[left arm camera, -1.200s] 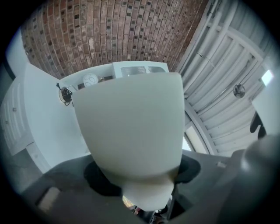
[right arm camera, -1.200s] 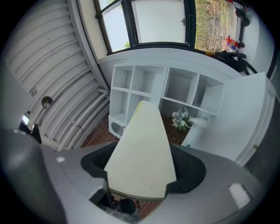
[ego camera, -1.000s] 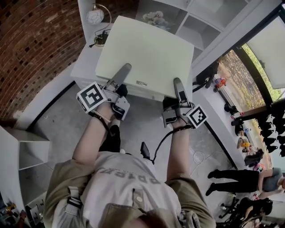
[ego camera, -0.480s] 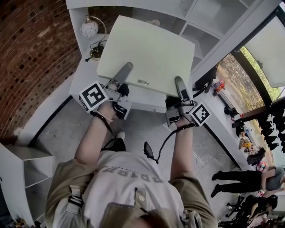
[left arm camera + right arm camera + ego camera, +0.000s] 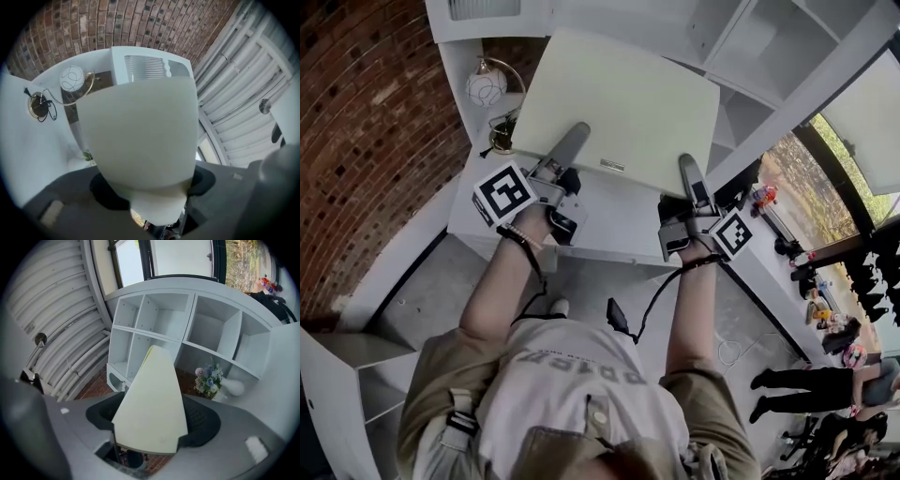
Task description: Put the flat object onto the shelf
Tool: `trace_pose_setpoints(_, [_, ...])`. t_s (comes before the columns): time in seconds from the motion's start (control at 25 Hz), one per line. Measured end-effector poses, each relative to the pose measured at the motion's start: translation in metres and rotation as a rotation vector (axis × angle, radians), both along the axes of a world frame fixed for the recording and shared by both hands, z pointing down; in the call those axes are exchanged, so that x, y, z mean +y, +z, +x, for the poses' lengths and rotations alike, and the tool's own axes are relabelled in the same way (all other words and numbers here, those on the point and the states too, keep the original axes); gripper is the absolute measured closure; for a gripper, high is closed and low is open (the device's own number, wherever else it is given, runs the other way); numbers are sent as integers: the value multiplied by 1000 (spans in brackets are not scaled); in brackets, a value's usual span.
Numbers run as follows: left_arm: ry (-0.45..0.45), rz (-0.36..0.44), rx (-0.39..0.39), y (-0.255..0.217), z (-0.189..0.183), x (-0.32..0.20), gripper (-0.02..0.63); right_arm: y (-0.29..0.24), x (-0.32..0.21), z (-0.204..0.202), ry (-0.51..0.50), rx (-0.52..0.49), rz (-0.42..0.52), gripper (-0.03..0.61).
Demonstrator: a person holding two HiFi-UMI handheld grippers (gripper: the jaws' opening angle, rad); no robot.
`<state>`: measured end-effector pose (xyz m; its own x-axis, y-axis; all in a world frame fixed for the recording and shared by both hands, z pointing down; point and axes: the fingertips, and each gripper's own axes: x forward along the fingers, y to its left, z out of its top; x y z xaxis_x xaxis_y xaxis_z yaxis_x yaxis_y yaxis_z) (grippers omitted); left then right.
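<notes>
Carried the flat object [image 5: 619, 108] forward and a bit higher than a second ago. Back then it hung over the front of the white cabinet [image 5: 609, 234]. Now reaches up to the shelf [image 5: 769, 47] with its far edge and overlaps the lower cubbies in the head view. Still pinched along the near edge by the left gripper [image 5: 572, 145] on one side and the right gripper [image 5: 689, 178] on the other, same spots on the board as before. Both clamped on it, one jaw flat on the upper face, the other underneath. Also shifted in frame: globe lamp [image 5: 486, 86] lower now and nearer the left gripper.

Hard-to-see stuff next. Completely covers the flowers [image 5: 208, 376] in the head view now. Only spotted from the right gripper view, in a lower cubby next to a white vase [image 5: 233, 387]. Can't tell from any view whether touching the shelf yet or just close to it. Fills most of the left gripper view too, so blocks nearly everything ahead except the lamp, some brick wall [image 5: 93, 28] and a white box with a slatted grille [image 5: 150, 68]. Lower jaws tucked out of sight under the board in the head view. Top of the shelf chopped off at the frame edge.
</notes>
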<state>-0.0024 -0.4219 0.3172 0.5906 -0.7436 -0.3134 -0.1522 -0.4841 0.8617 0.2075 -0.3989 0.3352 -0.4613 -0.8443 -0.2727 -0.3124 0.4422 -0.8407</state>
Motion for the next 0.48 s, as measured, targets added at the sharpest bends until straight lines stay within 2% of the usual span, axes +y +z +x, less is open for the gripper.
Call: trace_pose_setpoints(0.48, [39,44,7,-27,3,-65,299,-24,-61,3,27,18,26,216])
